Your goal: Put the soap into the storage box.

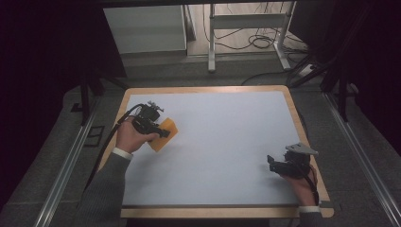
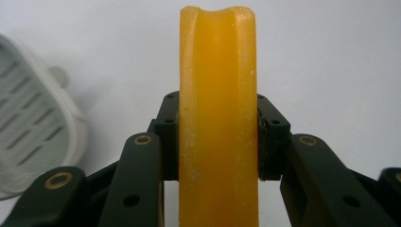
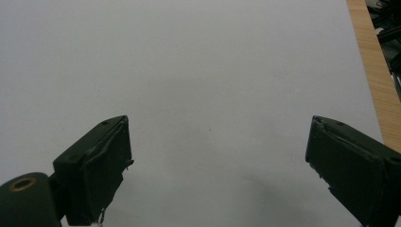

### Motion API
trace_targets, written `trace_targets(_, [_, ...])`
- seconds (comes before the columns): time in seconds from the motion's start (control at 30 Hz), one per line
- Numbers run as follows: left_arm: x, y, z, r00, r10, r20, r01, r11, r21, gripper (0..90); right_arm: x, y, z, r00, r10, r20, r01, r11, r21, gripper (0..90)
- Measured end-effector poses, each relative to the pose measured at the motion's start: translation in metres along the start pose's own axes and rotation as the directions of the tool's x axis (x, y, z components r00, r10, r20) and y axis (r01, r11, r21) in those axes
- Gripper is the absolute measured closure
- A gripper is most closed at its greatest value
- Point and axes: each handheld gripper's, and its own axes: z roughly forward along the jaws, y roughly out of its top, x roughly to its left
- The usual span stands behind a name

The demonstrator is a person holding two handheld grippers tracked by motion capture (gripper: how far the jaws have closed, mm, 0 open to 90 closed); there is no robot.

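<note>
Right gripper (image 1: 280,164) sits closest, near the front right corner of the white tabletop with a wooden rim (image 1: 222,156), and its jaws are spread wide with just bare surface between them. Further in on the other side, the left gripper (image 1: 160,131) has its jaws squeezed onto a translucent orange-yellow rubbery block (image 2: 218,118), which pokes out well past the pads. Off to the side of those jaws there's a white slatted plastic tray (image 2: 33,127), right at the edge of the left gripper view.
</note>
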Motion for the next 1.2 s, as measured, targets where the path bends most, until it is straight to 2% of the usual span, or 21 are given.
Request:
trace_targets(0.4, [0.02,0.012,-0.018,0.9975,-0.061,-0.037,0.059,0.9968,-0.054,61.1,0.0,0.001,-0.002,1.0,0.001,-0.002,-0.001,1.0,-0.009,7.7])
trace_targets(0.53, [0.027,0.017,-0.022,0.9965,-0.07,-0.046,0.067,0.9963,-0.054,61.1,-0.002,0.001,-0.002,1.0,0.0,0.002,0.0,1.0,-0.013,7.6])
trace_targets(0.7, [0.035,0.021,-0.023,0.9933,-0.101,-0.057,0.097,0.9931,-0.066,61.1,-0.001,0.001,-0.003,1.0,0.003,0.0,-0.003,1.0,-0.013,7.7])
trace_targets(0.83, [0.046,0.023,-0.021,0.9891,-0.13,-0.069,0.126,0.99,-0.064,61.1,-0.001,0.001,-0.003,1.0,0.003,-0.004,-0.003,1.0,-0.015,7.7])
trace_targets(0.97, [0.064,0.024,-0.018,0.9831,-0.176,-0.049,0.174,0.9836,-0.048,61.1,-0.001,0.002,-0.003,1.0,0.005,-0.005,-0.005,1.0,-0.015,7.7])
trace_targets(1.03, [0.073,0.025,-0.018,0.9787,-0.197,-0.059,0.194,0.9798,-0.048,61.1,-0.001,0.002,-0.003,1.0,0.005,-0.006,-0.005,1.0,-0.016,7.7])
trace_targets(1.07, [0.078,0.025,-0.017,0.9745,-0.212,-0.072,0.209,0.9765,-0.053,61.0,-0.001,0.002,-0.003,1.0,0.005,-0.006,-0.005,1.0,-0.016,7.7])
trace_targets(1.2, [0.087,0.026,-0.015,0.9695,-0.234,-0.071,0.231,0.9714,-0.057,61.1,-0.001,0.002,-0.004,1.0,0.006,-0.006,-0.006,1.0,-0.016,7.7])
